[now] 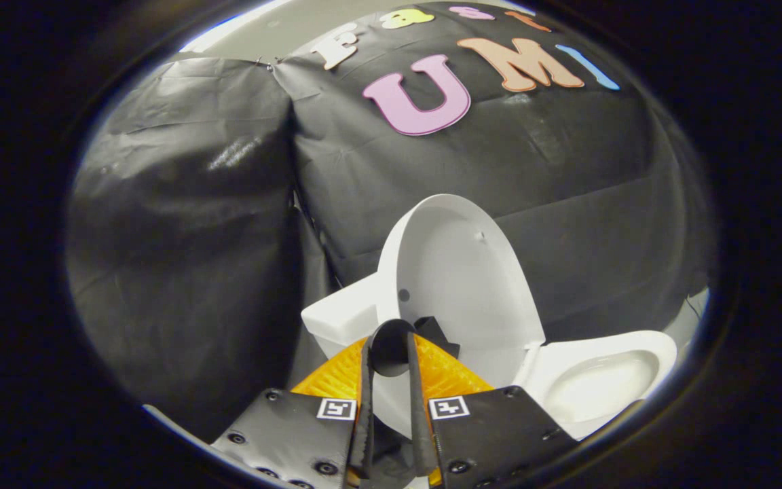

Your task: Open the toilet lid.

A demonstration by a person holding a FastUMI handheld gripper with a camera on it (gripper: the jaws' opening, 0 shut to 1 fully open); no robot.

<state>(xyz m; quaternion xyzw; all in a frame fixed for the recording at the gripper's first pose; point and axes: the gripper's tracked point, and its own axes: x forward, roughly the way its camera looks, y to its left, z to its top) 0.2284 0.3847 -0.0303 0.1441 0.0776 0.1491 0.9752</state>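
You had the tool (391,353) nearly closed, its two fingers pinching a dark tab (391,346) at the lower edge of the toilet lid (459,272) — the fingertips met around that tab with only a thin gap lower down. The lid stood raised, its pale underside facing you, leaning back toward the tank (340,316) and the black booth wall behind it. The seat and bowl (601,380) lay open just beside the lid, off to the side of the fingers.

Judging by how upright the lid was, most of the lift seemed done; what remained was to settle it against the tank. You did well to grip the tab rather than the smooth rim, which would likely have slipped. For the last part of the swing, the sound course was to follow the hinge's arc — not push straight — and to keep the pinch light enough that the tab could turn between the fingers. Releasing only once the lid leaned past its balance point would have spared it falling back onto the seat.
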